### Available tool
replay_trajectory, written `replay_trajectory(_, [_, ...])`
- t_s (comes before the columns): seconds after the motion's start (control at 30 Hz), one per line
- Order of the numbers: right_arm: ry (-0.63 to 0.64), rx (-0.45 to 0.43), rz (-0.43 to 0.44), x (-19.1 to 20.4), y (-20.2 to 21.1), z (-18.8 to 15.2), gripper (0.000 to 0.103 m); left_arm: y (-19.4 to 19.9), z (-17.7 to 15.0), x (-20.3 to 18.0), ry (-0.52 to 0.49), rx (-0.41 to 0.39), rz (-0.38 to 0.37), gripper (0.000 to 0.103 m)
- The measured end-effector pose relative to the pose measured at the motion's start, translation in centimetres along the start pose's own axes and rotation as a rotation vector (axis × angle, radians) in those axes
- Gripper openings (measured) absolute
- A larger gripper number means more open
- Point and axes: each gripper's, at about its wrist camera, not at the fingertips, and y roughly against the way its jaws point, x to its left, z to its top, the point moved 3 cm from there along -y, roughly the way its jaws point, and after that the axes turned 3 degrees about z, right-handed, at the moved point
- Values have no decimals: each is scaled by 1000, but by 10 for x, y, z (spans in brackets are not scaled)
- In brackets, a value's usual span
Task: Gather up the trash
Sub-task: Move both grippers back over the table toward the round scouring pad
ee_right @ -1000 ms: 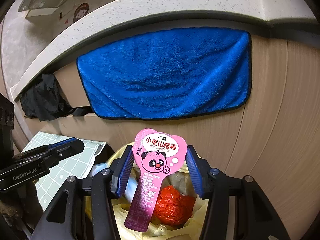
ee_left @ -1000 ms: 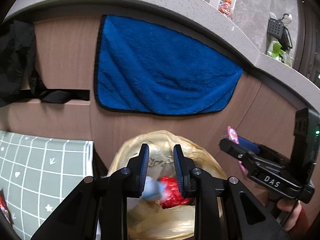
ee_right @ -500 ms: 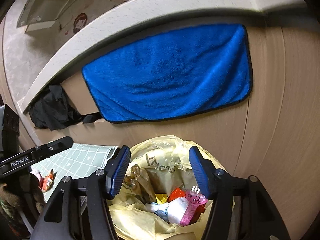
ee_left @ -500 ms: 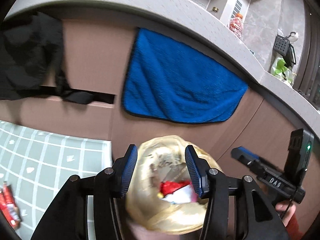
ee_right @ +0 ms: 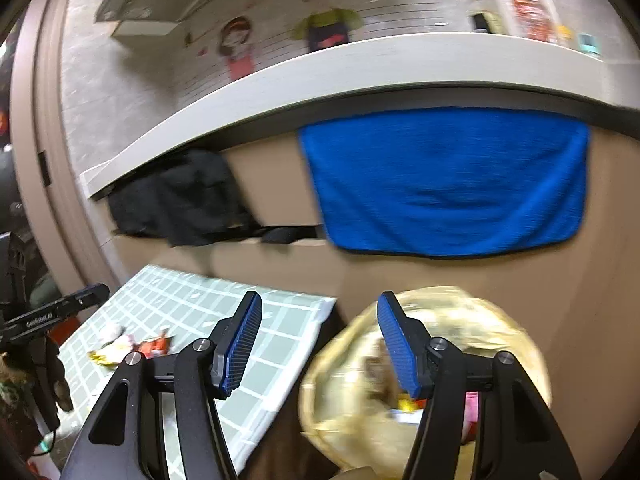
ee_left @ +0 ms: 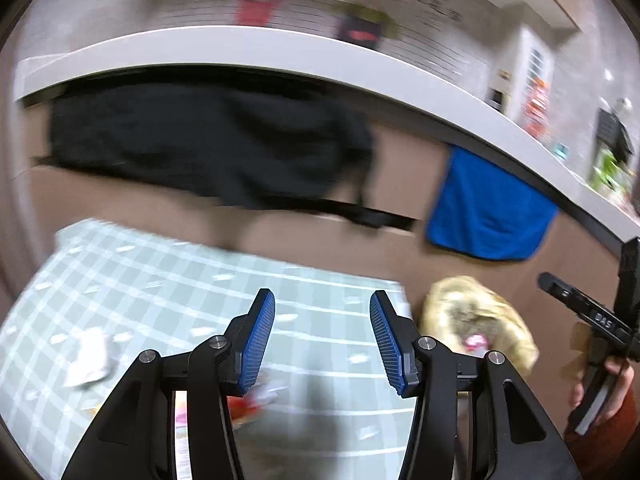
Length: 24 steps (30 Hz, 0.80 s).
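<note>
My left gripper (ee_left: 322, 296) is open and empty over the green checked tablecloth (ee_left: 168, 280). On the cloth lie a white wrapper (ee_left: 90, 356) and a red wrapper (ee_left: 248, 400), the red one partly hidden behind the left finger. The yellow trash bag (ee_left: 476, 320) stands to the right of the table, with pink and red trash inside. My right gripper (ee_right: 320, 296) is open and empty, straddling the table edge and the trash bag (ee_right: 460, 320). Several wrappers (ee_right: 132, 346) lie on the cloth to its left. The picture is blurred by motion.
A blue towel (ee_right: 444, 184) hangs on the brown cabinet front behind the bag. A black cloth (ee_left: 208, 144) hangs under the pale counter edge (ee_left: 240, 44). A hand in a red sleeve (ee_left: 600, 392) holds the right gripper.
Both grippers opened and dropped their trash into the bag, the right one a pink wrapper. Both then swung left, the left one much farther, out over the table.
</note>
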Motion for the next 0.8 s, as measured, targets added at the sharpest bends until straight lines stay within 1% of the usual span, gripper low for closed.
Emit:
replay_trajectory(0.07, [15, 22, 41, 21, -10, -1, 58, 17, -3, 39, 44, -14, 54, 51])
replay_trajectory(0.17, [50, 50, 83, 55, -26, -3, 58, 35, -11, 88, 103, -17, 101, 51])
replay_trajectory(0.27, [83, 77, 113, 79, -41, -7, 58, 48, -21, 124, 150, -7, 130, 51])
replay_trajectory(0.33, [102, 91, 131, 95, -48, -10, 58, 51, -28, 139, 177, 5, 133, 51])
replay_trajectory(0.4, [122, 109, 147, 108, -57, -14, 58, 54, -37, 149, 198, 16, 134, 51])
replay_trajectory(0.47, [138, 127, 165, 118, -62, -19, 58, 53, -45, 153, 211, 31, 118, 51])
replay_trajectory(0.57, [158, 150, 187, 129, -66, -25, 58, 48, -58, 149, 212, 76, 61, 51])
replay_trajectory(0.67, [178, 168, 193, 135, -67, -33, 58, 41, -70, 144, 215, 115, 19, 51])
replay_trajectory(0.8, [184, 197, 198, 139, -69, -45, 58, 35, -75, 142, 217, 130, 14, 51])
